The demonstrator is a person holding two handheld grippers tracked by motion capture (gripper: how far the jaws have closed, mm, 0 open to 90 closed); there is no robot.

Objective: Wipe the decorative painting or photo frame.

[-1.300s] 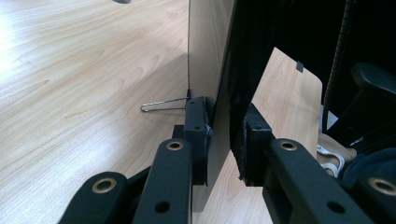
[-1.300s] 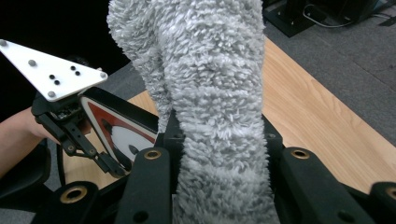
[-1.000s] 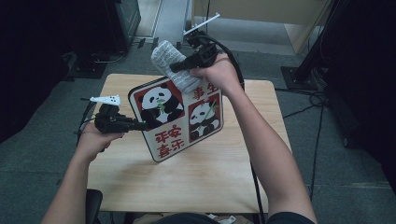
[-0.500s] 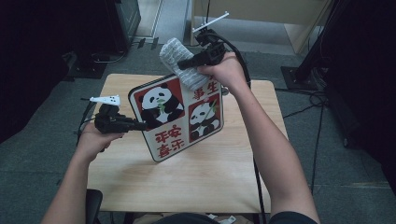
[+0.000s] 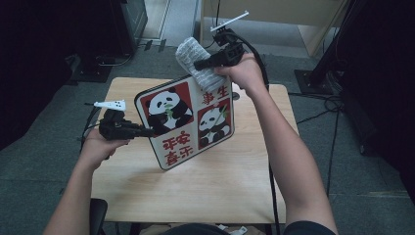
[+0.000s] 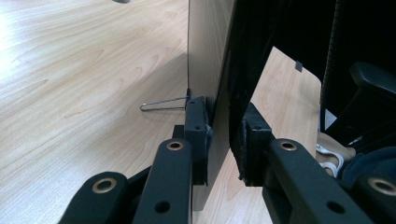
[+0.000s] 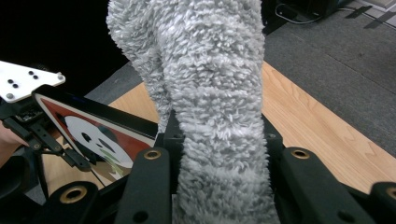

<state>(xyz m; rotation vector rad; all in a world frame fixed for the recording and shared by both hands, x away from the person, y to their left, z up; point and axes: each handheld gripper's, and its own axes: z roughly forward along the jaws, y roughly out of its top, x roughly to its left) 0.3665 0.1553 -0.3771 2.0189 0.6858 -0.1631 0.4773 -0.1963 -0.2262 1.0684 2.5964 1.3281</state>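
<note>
Panda board (image 5: pixel 188 122): upright on worktop (image 5: pixel 220 191), left claw (image 5: pixel 147 131) clamped on its 9 o'clock edge. Grey cloth (image 5: pixel 198 63): clamped in right claw (image 5: pixel 199 63), touching board's 12 o'clock edge.

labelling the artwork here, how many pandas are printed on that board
2. One panda sits in the red upper-left square of the flat white panda-print board; the other panda is in the red lower-right square. The cloth may hide more.
</note>
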